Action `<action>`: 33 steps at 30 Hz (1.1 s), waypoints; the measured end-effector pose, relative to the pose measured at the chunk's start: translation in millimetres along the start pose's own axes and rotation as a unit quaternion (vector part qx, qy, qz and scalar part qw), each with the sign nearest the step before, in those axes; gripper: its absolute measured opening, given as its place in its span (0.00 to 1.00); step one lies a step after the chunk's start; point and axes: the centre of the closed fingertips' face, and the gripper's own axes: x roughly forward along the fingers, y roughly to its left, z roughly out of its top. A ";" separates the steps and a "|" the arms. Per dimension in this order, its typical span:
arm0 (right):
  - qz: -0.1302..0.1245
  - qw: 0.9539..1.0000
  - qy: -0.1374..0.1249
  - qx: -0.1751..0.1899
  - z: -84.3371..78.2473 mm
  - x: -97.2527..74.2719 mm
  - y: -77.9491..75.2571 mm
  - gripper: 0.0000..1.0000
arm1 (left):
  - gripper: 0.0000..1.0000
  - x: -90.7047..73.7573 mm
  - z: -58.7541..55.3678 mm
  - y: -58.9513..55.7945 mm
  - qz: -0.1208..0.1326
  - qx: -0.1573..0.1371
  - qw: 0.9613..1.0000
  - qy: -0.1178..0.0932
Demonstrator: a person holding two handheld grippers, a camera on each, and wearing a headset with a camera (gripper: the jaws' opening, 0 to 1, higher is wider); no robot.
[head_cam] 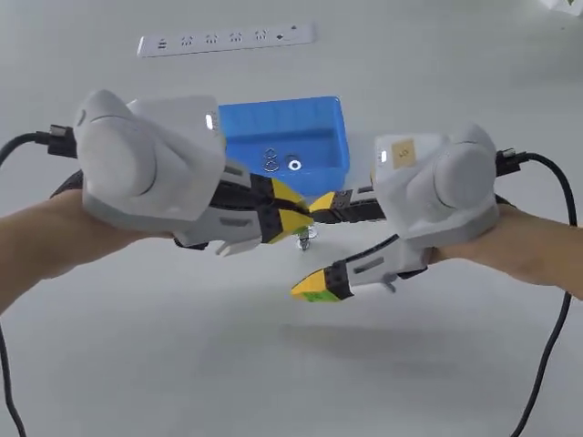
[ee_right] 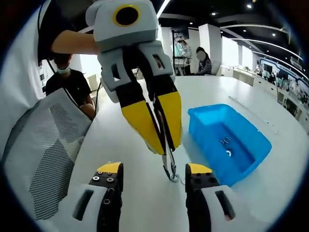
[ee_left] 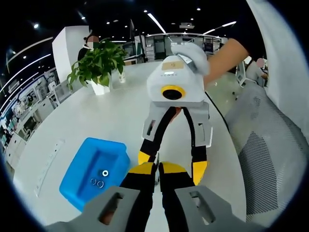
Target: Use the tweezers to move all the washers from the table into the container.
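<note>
Yellow jaws of the left gripper (ee_right: 165, 142) clamp the tweezers (ee_right: 168, 162), whose long axis points down. Their tips meet one washer (ee_right: 174, 179) just at the table (ee_right: 120, 193); we cannot tell if it is lifted. Our right gripper (ee_right: 153, 169) stands wide and empty. In the head view the blue container (head_cam: 273, 118) lies near, at twelve o'clock from the tips, so we judge the carry goes straight forward.

Washers (head_cam: 282, 162) lie in the container (head_cam: 284, 112), power strip (head_cam: 228, 40) behind it on the table (head_cam: 182, 364)
</note>
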 end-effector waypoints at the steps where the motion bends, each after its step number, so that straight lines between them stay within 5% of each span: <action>1: -0.001 1.000 0.002 -0.006 -0.4 0.5 -1.6 0.46 | 0.07 -0.3 -0.6 -0.5 -0.001 0.000 1.000 0.001; 17: -0.008 0.999 0.008 -0.040 -2.5 5.8 -21.0 0.14 | 0.08 5.2 -1.6 -1.1 -0.005 0.003 1.000 0.004; 33: -0.011 0.997 0.019 -0.067 -2.4 7.4 -20.8 0.10 | 0.08 5.0 -3.3 1.8 0.006 0.001 1.000 0.007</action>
